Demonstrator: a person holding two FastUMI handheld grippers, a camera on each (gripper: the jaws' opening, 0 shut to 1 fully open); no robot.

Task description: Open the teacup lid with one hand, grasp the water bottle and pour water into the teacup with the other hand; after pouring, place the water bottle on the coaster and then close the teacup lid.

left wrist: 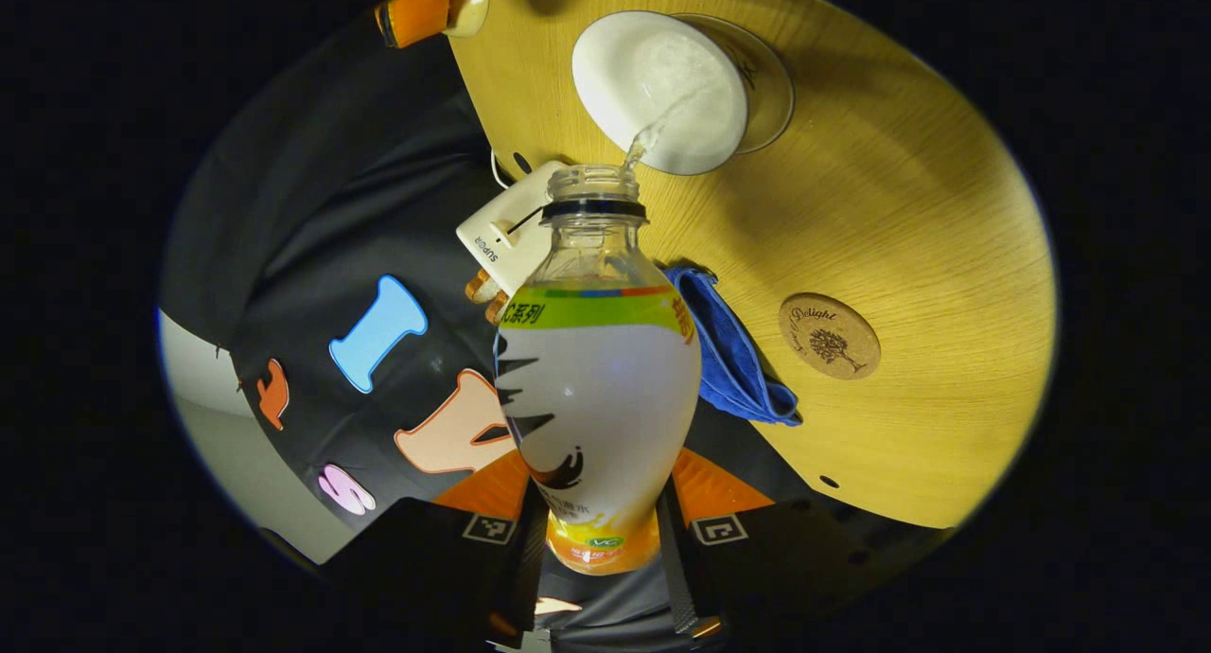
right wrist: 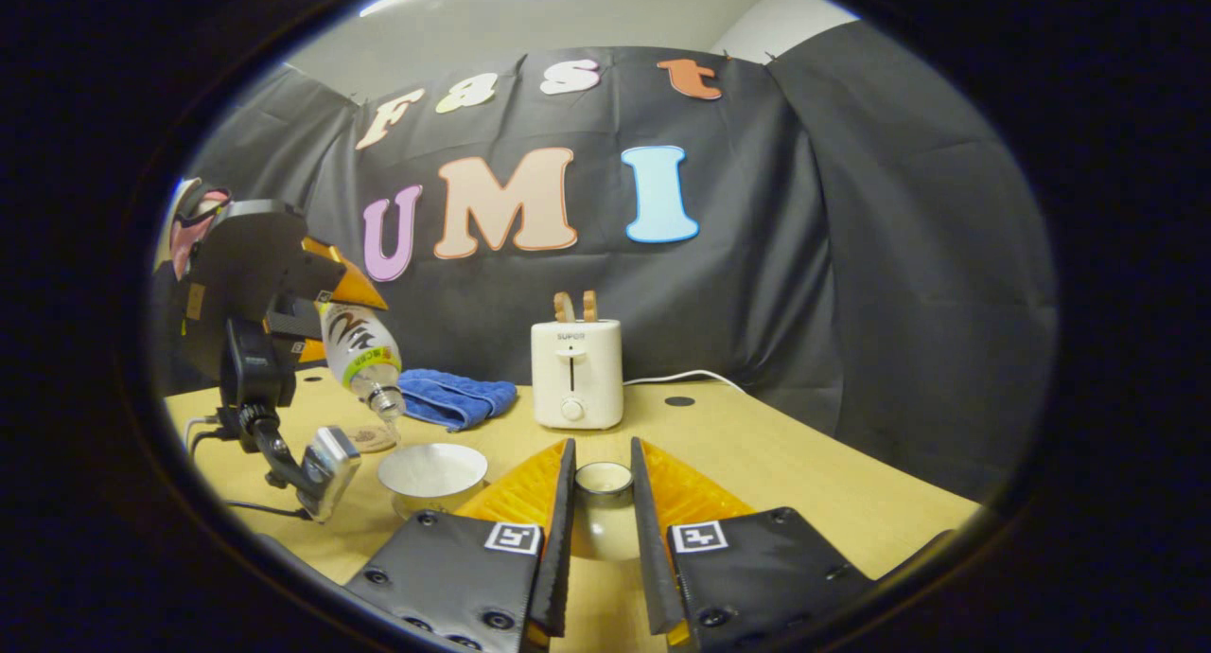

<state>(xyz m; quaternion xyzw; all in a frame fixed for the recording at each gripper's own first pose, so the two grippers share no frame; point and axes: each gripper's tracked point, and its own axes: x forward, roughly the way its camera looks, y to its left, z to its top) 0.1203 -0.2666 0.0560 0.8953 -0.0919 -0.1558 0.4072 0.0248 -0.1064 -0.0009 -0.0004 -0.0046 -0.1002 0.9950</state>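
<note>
My left gripper [left wrist: 603,487] is shut on the water bottle [left wrist: 598,388], which has a white label and no cap. The bottle is tipped over, and a thin stream runs from its mouth into the open white teacup [left wrist: 662,90] on the wooden table [left wrist: 908,189]. In the right gripper view the same bottle [right wrist: 362,353] slants down over the teacup [right wrist: 432,471], held by the left gripper [right wrist: 322,289]. My right gripper [right wrist: 603,464] is shut on the pale teacup lid [right wrist: 603,511], held just above the table to the right of the cup. The round cork coaster [left wrist: 830,336] lies bare.
A white toaster [right wrist: 575,374] with two bread slices stands at the back of the table, its cord trailing right. A folded blue cloth [right wrist: 456,397] lies beside it, near the coaster [right wrist: 372,437]. A small device [right wrist: 328,468] on a bracket hangs below the left gripper.
</note>
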